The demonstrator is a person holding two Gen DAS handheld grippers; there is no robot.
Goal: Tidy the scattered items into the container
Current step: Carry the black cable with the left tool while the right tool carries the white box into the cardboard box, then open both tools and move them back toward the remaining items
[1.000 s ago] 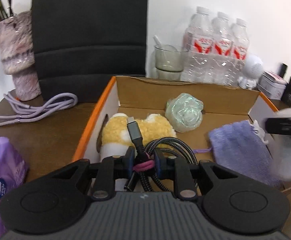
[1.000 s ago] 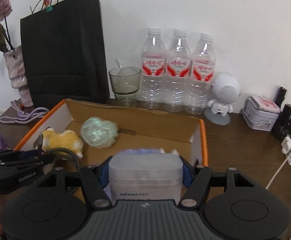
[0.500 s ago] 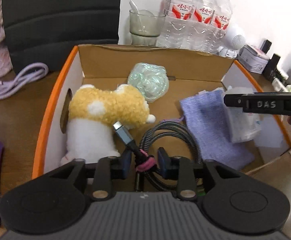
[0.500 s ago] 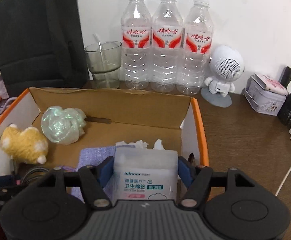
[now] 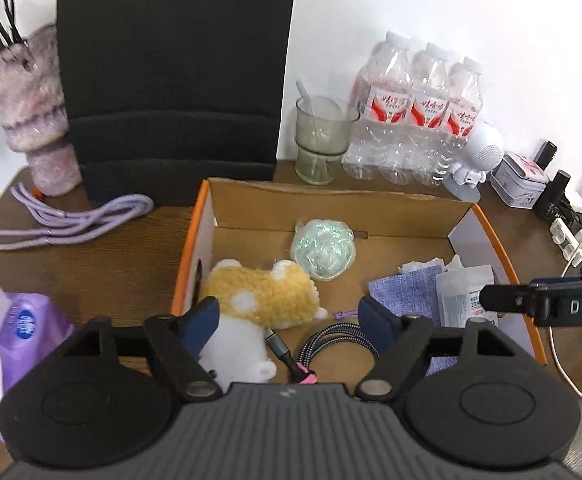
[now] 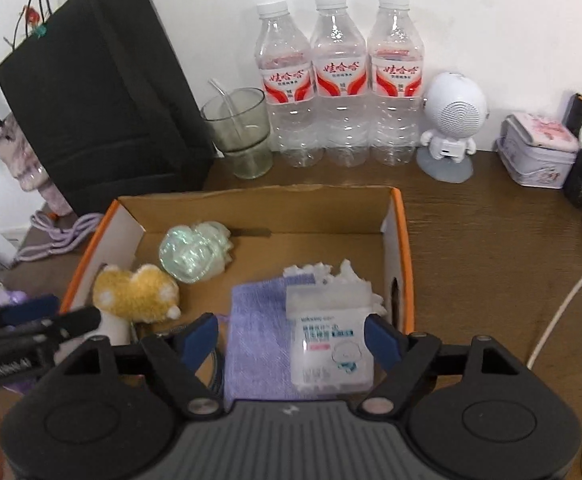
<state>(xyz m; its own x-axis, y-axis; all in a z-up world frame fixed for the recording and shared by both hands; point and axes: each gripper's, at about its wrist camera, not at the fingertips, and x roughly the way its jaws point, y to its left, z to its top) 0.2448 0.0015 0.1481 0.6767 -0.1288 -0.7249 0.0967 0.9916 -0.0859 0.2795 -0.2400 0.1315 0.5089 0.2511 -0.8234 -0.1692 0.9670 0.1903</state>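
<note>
Left claw (image 5: 289, 316) is opening above the cable (image 5: 331, 340) and plush (image 5: 259, 296) in the box (image 5: 195, 248). Right claw (image 6: 291, 334) is opening, pads clear of the swab pack (image 6: 331, 344) lying on the pouch (image 6: 259, 328). Bottles (image 6: 343, 80) stand behind on the bench (image 6: 491, 240).

The cardboard box (image 6: 405, 264) is brown inside with orange edges and white end walls; in it lie a yellow-and-white plush toy (image 5: 267, 300), a shiny pale green bundle (image 6: 193, 254), a lilac cloth pouch (image 6: 259, 344) and a black-and-grey braided cable (image 5: 331, 340). At upper left of the frame stands a black paper bag (image 6: 103, 112). The three clear bottles (image 6: 343, 80) carry red-and-white labels, on a dark brown wooden table (image 6: 491, 248).
</note>
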